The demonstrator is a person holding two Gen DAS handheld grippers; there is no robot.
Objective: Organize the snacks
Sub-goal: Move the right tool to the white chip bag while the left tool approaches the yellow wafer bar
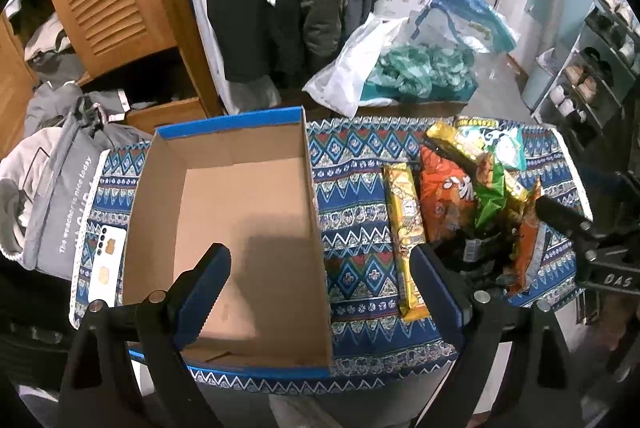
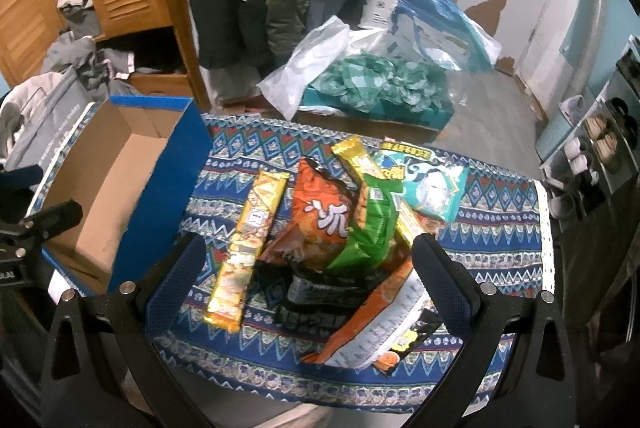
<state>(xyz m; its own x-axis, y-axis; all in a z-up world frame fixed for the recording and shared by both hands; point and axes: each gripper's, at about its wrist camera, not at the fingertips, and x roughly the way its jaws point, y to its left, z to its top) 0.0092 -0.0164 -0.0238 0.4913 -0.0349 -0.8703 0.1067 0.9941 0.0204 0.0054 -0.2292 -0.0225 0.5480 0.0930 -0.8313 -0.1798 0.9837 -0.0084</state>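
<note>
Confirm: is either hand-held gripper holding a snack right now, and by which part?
Nothing is held. The left hand-held gripper is open above the cardboard box; the right hand-held gripper is open above the snack pile.

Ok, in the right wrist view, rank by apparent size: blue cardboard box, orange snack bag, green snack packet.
1. Blue cardboard box
2. Orange snack bag
3. Green snack packet, though partly overlapped, so this is uncertain.
</note>
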